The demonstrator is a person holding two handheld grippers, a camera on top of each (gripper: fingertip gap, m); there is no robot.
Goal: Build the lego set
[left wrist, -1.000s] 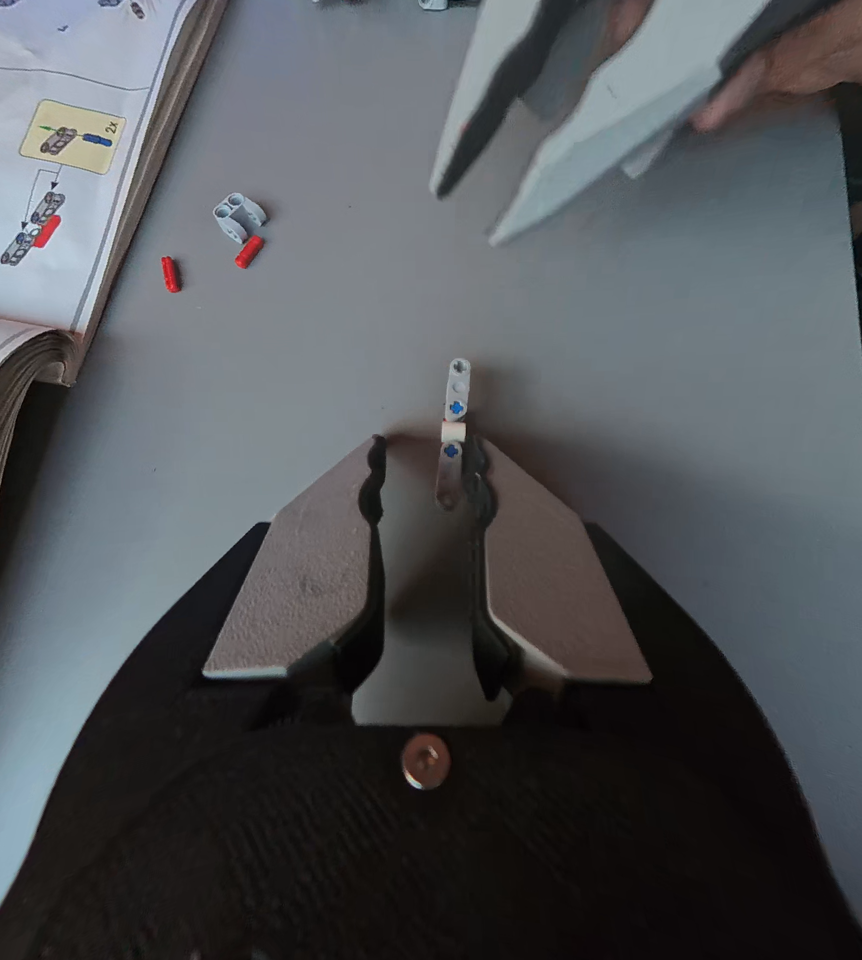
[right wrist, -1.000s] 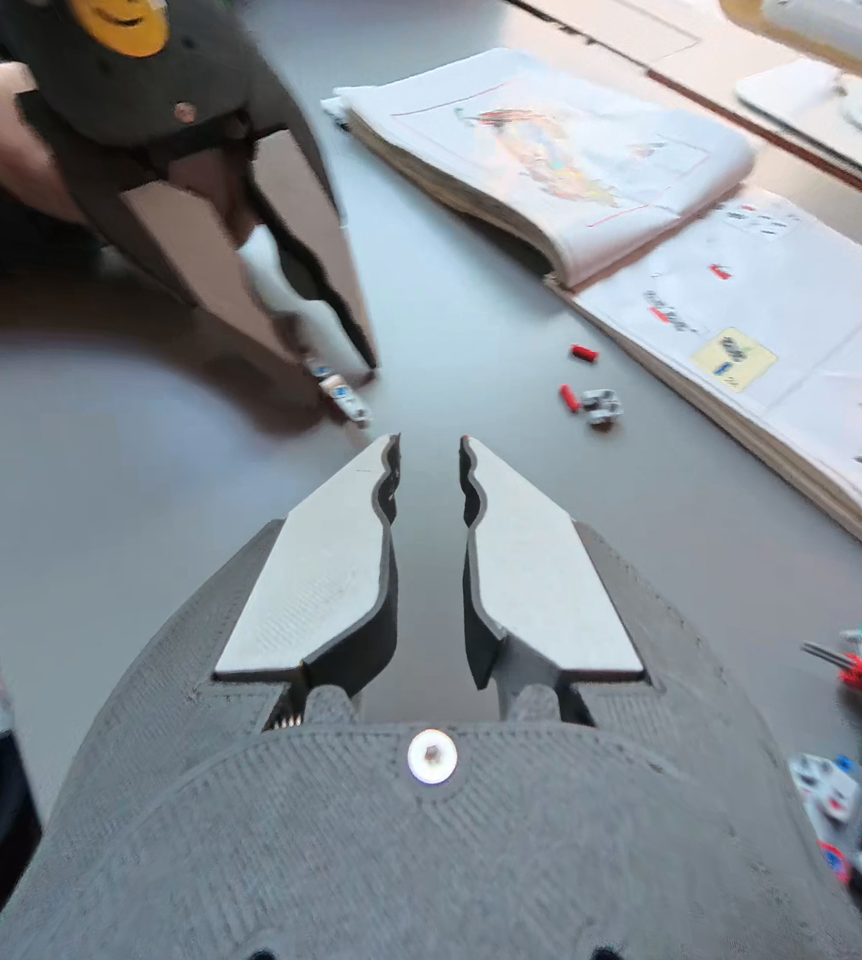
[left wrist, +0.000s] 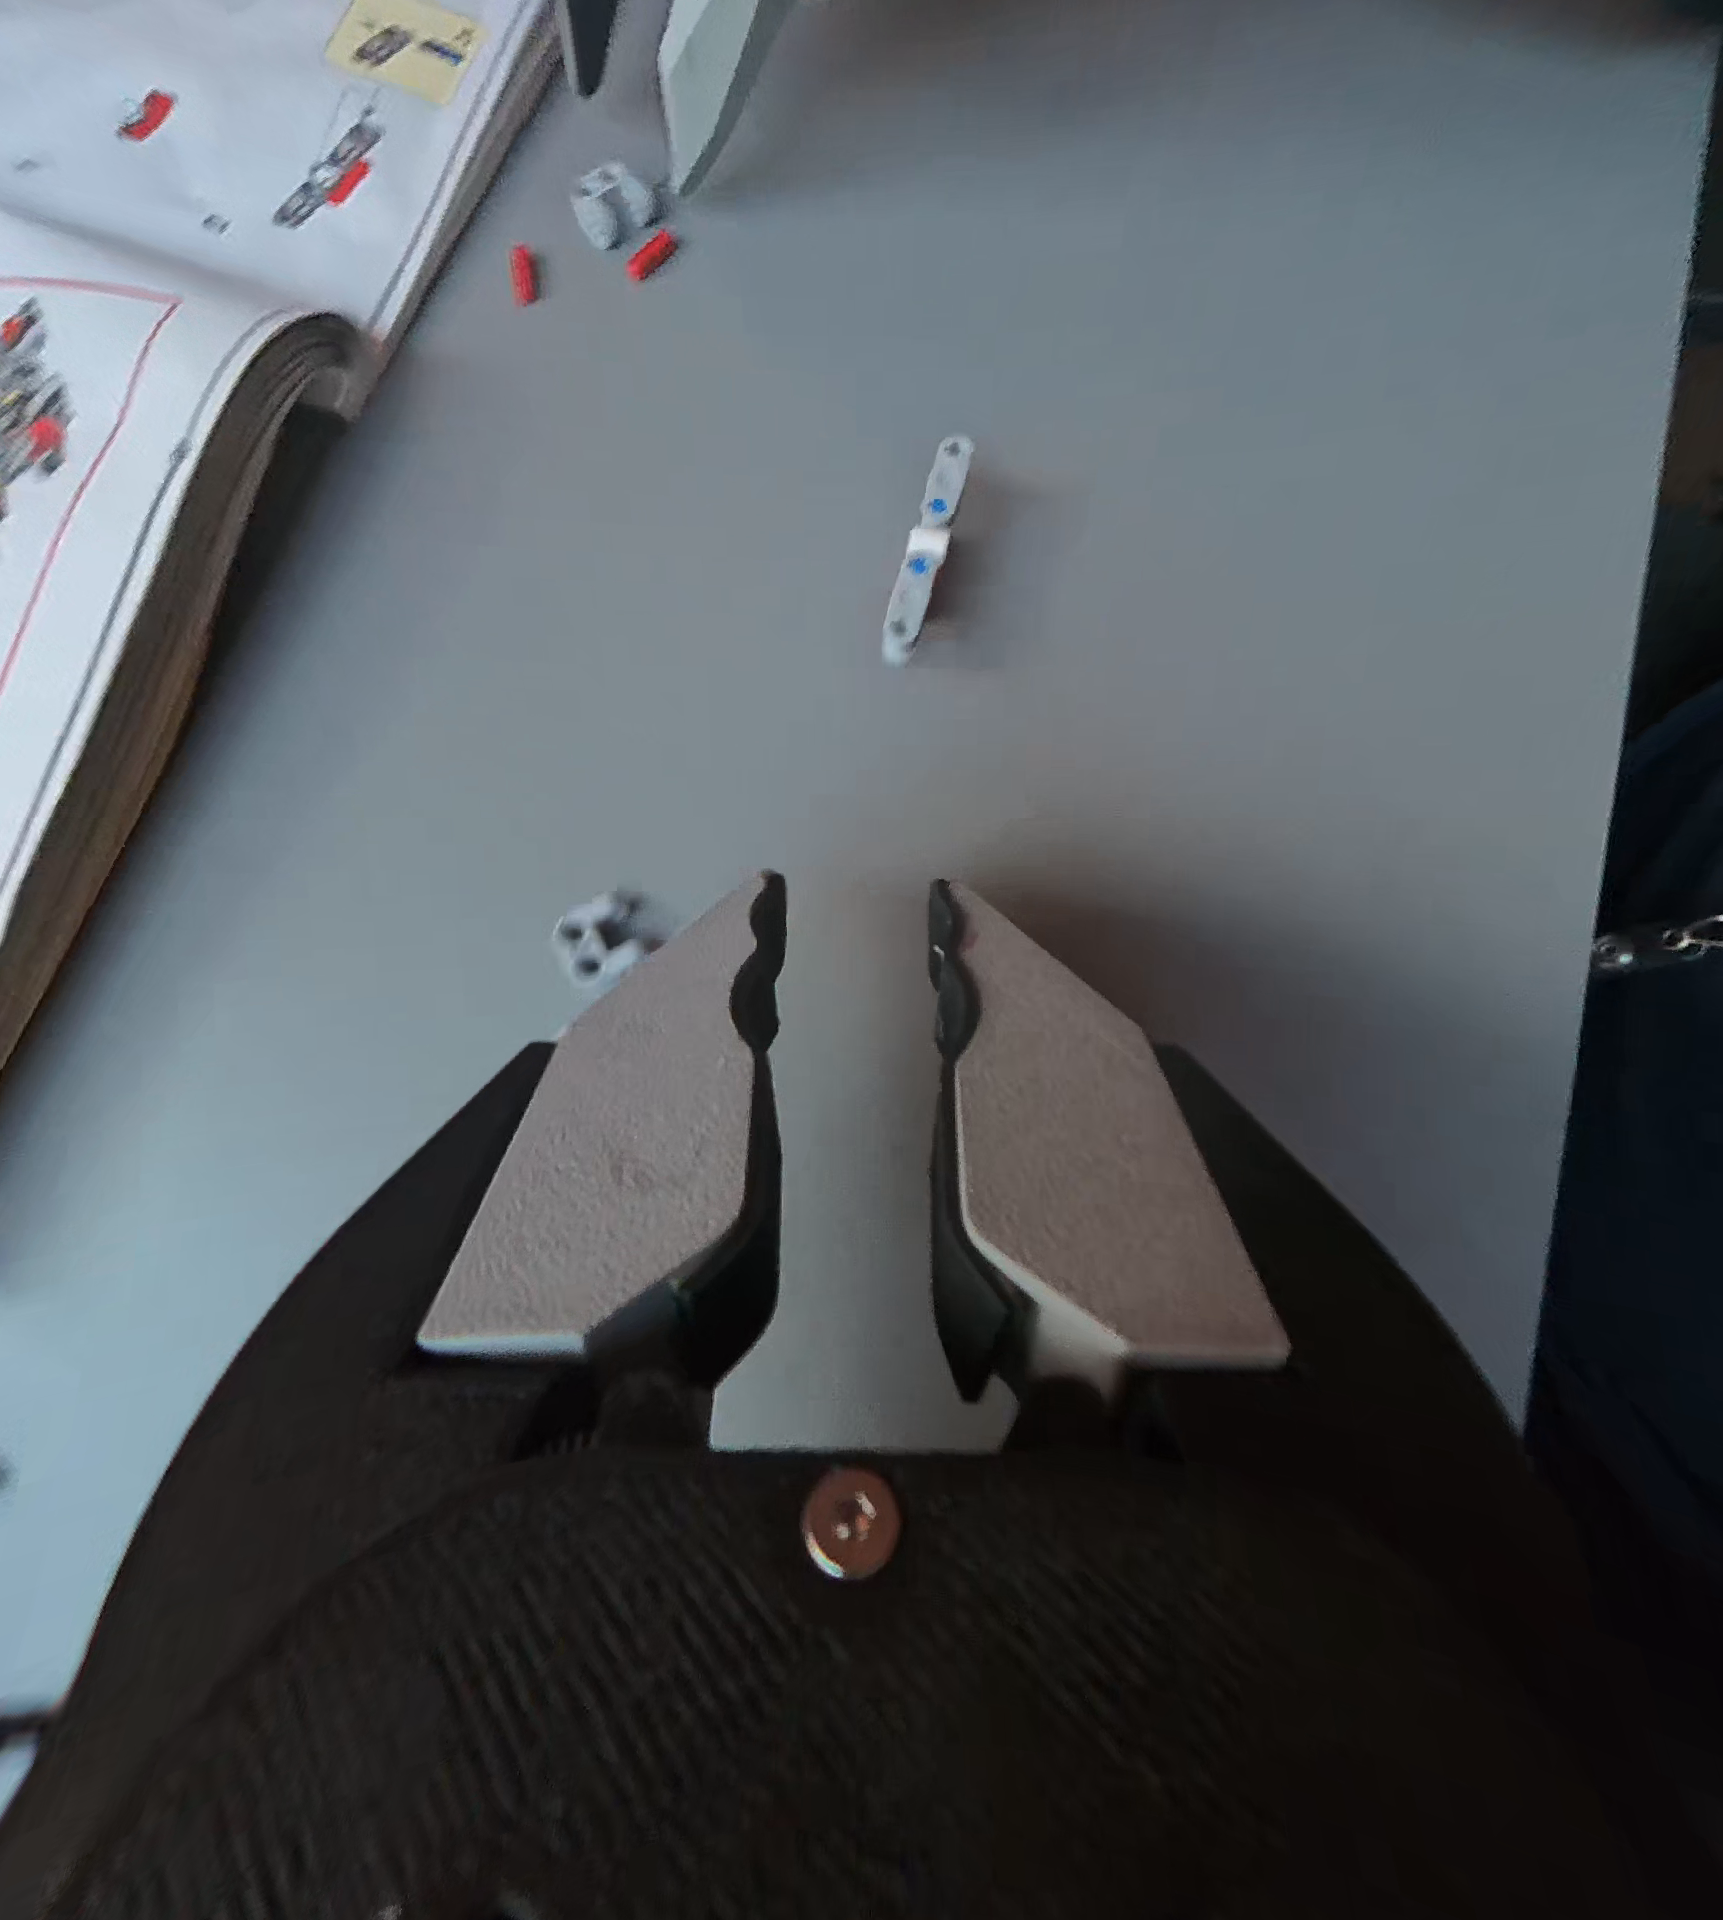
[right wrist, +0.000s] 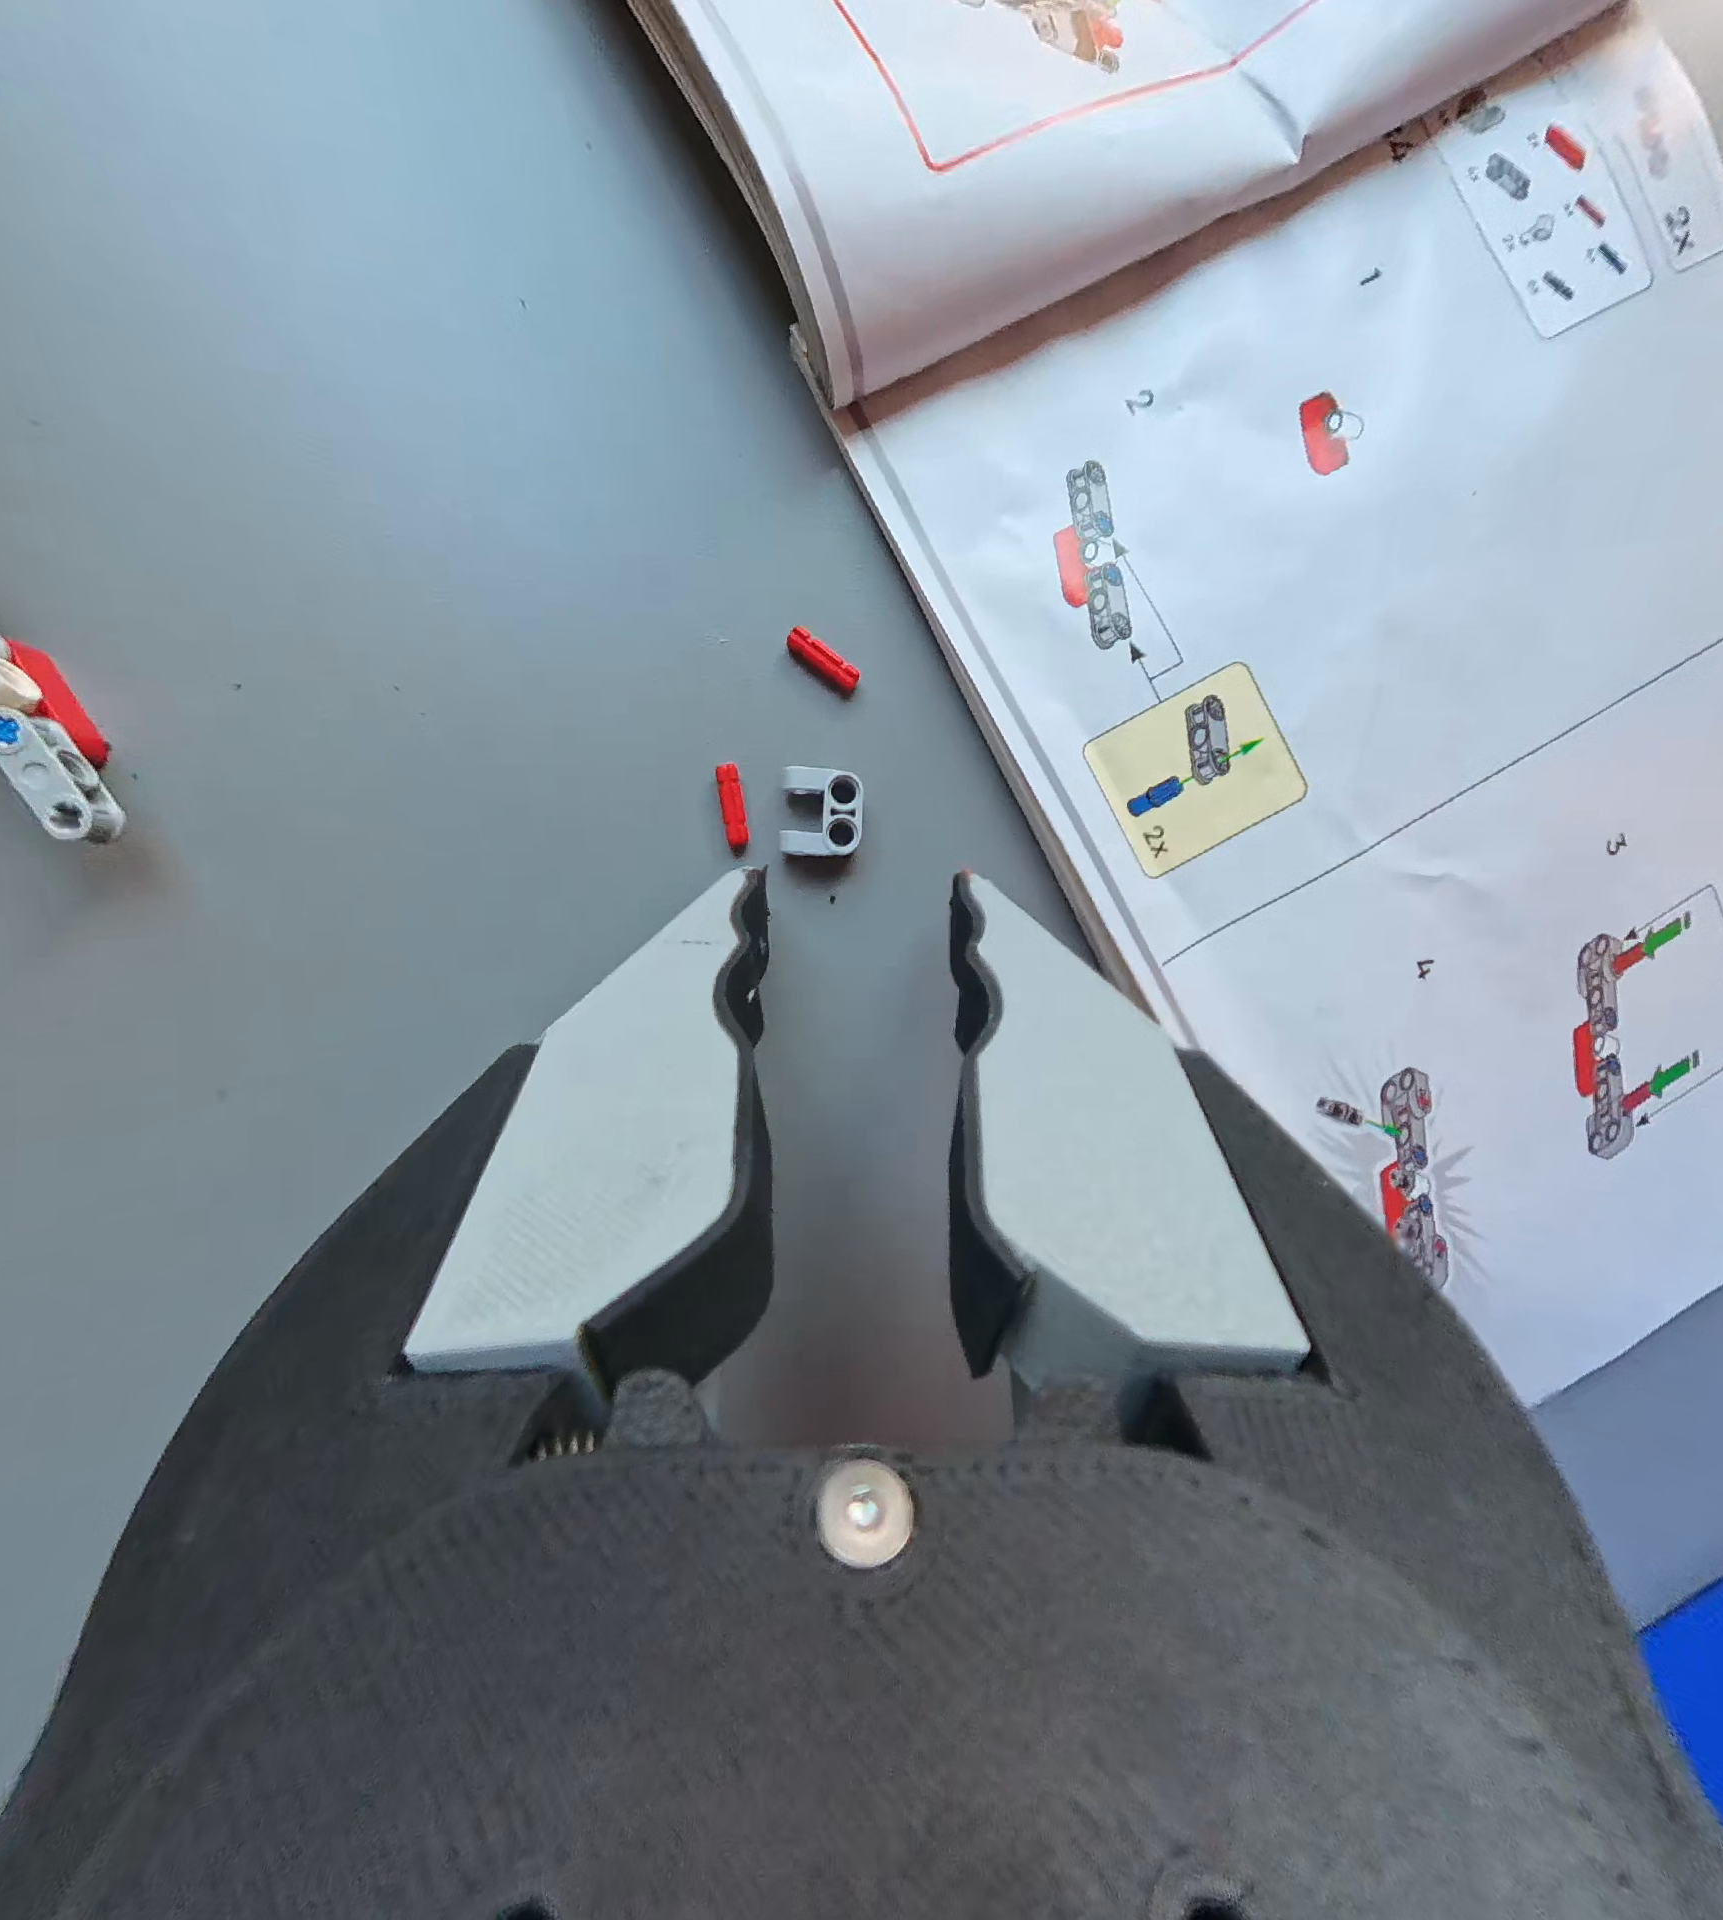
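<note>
Grey connector [right wrist: 822, 811] just beyond spread, bare right claw [right wrist: 859, 883]; left claw [left wrist: 857, 888] likewise spread.

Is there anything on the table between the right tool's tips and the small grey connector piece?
Nothing: in the right wrist view only bare grey table separates the open right tool from the grey connector just ahead.
</note>
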